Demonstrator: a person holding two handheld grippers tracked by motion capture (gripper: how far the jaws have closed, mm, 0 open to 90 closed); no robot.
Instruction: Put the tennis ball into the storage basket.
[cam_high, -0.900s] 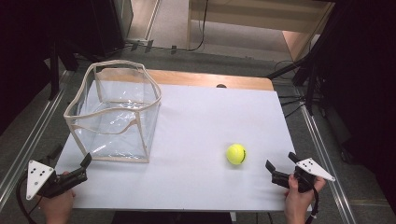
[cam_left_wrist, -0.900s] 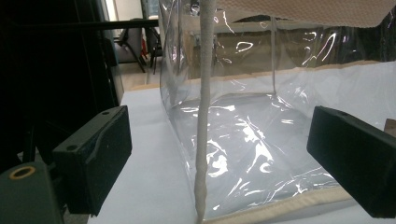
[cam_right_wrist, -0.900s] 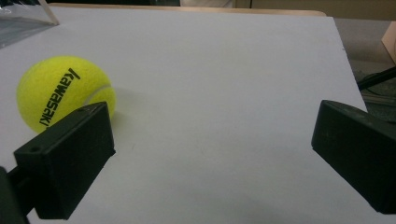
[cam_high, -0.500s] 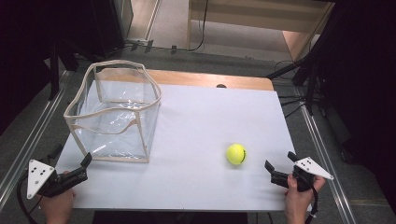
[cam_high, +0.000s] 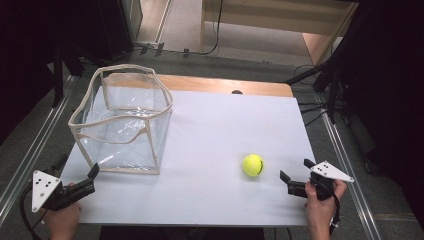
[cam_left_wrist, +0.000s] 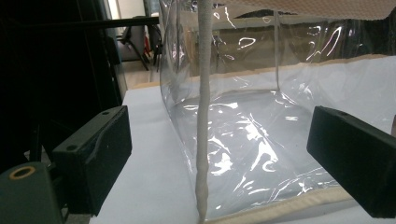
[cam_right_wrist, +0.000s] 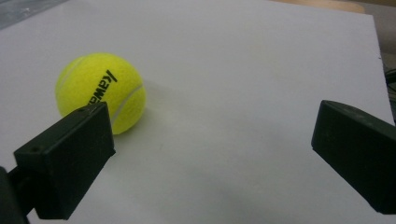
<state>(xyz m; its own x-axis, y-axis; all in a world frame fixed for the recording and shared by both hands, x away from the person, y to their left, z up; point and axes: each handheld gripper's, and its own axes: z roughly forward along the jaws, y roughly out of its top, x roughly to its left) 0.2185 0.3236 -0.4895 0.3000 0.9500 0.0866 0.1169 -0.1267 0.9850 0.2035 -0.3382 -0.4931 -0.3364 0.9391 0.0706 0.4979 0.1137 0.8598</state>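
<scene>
A yellow tennis ball (cam_high: 253, 164) lies on the white table top (cam_high: 225, 125), right of centre. My right gripper (cam_high: 297, 170) rests just right of the ball, open, with a small gap between them. In the right gripper view the ball (cam_right_wrist: 100, 91) sits beyond the left jaw, and the gripper (cam_right_wrist: 210, 154) holds nothing. A clear plastic box with a beige rim (cam_high: 122, 120) stands at the left. My left gripper (cam_high: 77, 167) is open at the box's near left corner. In the left gripper view the gripper (cam_left_wrist: 219, 154) faces the box (cam_left_wrist: 261, 140) and its corner seam (cam_left_wrist: 203, 116).
A wooden strip (cam_high: 225, 85) runs along the table's far edge. Metal rails (cam_high: 35, 145) flank the table on both sides. Dark stands and cables (cam_high: 330, 85) crowd the back right. Bare table top stretches between the box and the ball.
My right gripper has edged slightly left toward the ball. The left gripper, the ball and the box have stayed put.
</scene>
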